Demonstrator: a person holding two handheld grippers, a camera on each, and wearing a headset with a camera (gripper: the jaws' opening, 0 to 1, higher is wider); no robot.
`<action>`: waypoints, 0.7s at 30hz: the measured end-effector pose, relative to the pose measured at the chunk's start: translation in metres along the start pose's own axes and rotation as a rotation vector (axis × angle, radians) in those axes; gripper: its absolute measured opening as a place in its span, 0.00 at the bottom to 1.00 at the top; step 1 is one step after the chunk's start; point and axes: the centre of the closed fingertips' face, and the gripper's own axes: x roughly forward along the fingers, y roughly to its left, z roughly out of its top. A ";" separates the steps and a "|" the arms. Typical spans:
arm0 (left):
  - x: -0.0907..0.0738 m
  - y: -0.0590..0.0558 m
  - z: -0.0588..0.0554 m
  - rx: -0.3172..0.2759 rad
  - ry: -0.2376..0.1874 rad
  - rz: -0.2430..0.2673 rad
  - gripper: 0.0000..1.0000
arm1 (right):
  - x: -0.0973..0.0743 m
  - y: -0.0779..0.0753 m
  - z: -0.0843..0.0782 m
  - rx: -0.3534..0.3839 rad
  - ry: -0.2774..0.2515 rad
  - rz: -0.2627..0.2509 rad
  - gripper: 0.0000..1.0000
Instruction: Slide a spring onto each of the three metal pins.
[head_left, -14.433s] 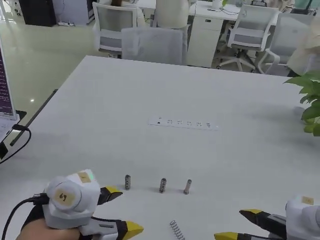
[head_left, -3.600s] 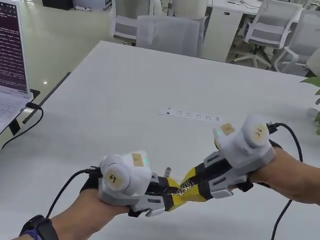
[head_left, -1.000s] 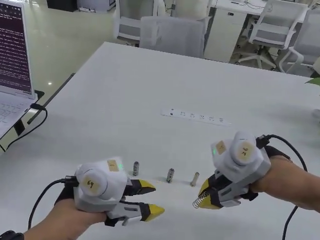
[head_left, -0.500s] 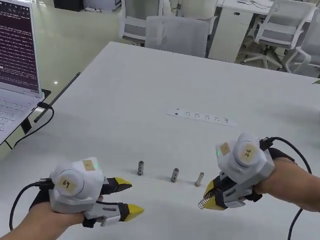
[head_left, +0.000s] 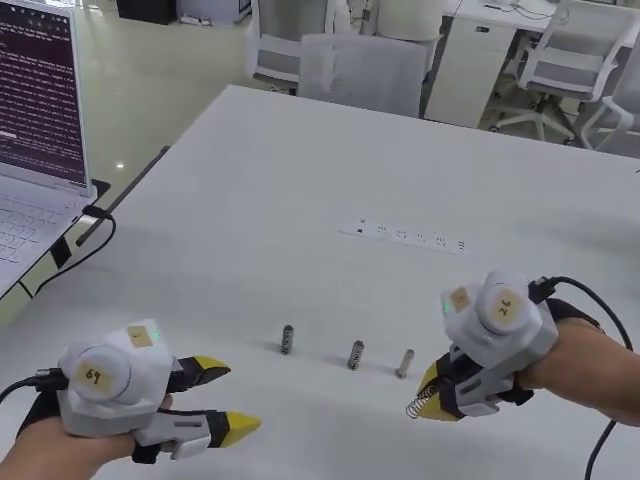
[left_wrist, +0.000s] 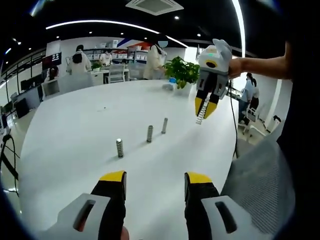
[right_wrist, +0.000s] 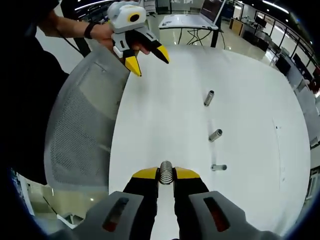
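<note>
Three short metal pins stand in a row on the white table. The left pin (head_left: 287, 340) and middle pin (head_left: 355, 355) each carry a spring; the right pin (head_left: 404, 363) is bare. My right gripper (head_left: 432, 400) is shut on a spring (head_left: 418, 405) just right of the bare pin, a little above the table. In the right gripper view that spring (right_wrist: 166, 171) sits between the yellow tips, with the bare pin (right_wrist: 218, 167) close by. My left gripper (head_left: 228, 395) hangs open at the near left, holding nothing, its jaws wide apart in its own view (left_wrist: 156, 177).
A white power strip (head_left: 410, 237) lies further back on the table. An open laptop (head_left: 35, 130) and a black cable (head_left: 95, 235) are at the left edge. Office chairs (head_left: 360, 70) stand beyond the far edge. A mesh chair back (right_wrist: 80, 125) is at the near edge.
The grippers, earlier joined around the loose spring, have parted. The left one has drawn back to the left, open; the right one holds the spring beside the bare pin. The head camera shifted.
</note>
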 end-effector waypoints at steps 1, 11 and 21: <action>-0.001 0.000 0.000 -0.002 0.001 0.003 0.43 | 0.000 -0.001 0.000 0.000 0.000 0.000 0.08; -0.009 0.005 -0.004 -0.034 -0.005 0.022 0.44 | 0.004 -0.013 -0.007 0.004 0.006 0.000 0.08; -0.016 0.008 -0.010 -0.044 0.001 0.040 0.43 | 0.005 -0.038 -0.014 0.023 0.014 -0.017 0.08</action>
